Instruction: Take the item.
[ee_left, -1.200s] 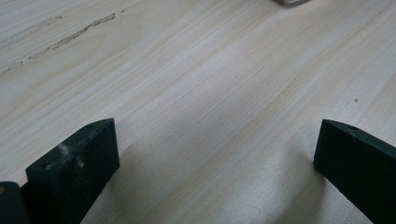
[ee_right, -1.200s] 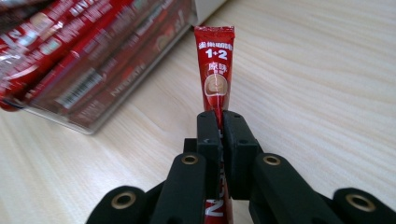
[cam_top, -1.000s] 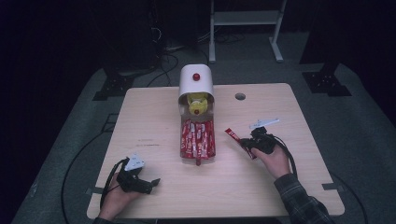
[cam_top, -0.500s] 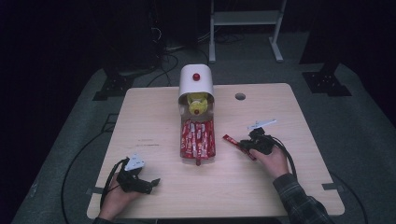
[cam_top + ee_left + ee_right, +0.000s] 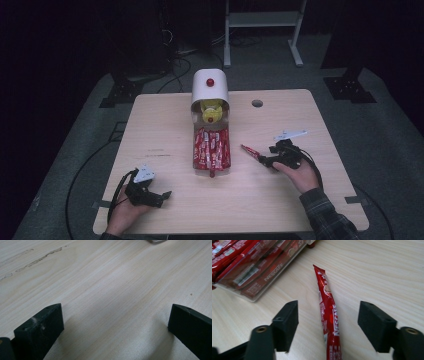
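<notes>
The single red stick sachet lying on the table carries the brand name "NESCAFE" in white capitals, printed lengthwise along its lower half. The same word, "NESCAFE", is legible on the side of one red sachet inside the clear tray at the upper left of the right gripper view. A white barcode label on a neighbouring sachet is too blurred to read. Smaller print on the other sachets cannot be made out.
</notes>
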A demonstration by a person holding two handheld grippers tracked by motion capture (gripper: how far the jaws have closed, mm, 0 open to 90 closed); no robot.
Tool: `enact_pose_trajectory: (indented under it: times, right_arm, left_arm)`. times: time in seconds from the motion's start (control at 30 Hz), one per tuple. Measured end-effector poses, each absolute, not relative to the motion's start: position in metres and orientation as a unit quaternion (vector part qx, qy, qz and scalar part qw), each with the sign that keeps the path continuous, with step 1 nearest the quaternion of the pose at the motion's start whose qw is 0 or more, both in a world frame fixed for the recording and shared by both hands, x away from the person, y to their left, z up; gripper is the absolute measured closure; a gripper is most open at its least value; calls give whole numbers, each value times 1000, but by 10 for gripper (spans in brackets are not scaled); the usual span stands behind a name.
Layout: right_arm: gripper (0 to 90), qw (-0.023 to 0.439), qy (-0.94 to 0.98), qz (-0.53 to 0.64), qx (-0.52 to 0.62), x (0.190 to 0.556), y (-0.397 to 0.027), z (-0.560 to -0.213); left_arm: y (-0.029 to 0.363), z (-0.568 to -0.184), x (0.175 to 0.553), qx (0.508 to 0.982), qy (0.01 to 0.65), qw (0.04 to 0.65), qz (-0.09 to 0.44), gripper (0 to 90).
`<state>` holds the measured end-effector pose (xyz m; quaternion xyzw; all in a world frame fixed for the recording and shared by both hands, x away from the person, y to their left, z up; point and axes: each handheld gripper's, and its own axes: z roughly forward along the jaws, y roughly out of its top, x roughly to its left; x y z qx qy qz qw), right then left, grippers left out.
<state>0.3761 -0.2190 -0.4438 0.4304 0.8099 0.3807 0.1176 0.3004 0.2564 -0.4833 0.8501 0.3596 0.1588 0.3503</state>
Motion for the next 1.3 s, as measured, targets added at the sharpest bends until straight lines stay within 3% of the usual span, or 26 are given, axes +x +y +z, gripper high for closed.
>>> enact_pose_trajectory:
  times: [0.37, 1.3]
  right_arm:
    - [164, 134, 805, 399, 418, 354, -237, -438]
    - [150, 151, 811, 367, 430, 305, -272, -459]
  left_arm:
    - [256, -483, 301, 849, 361, 351, 160, 0]
    - [256, -483, 301, 850, 359, 351, 159, 0]
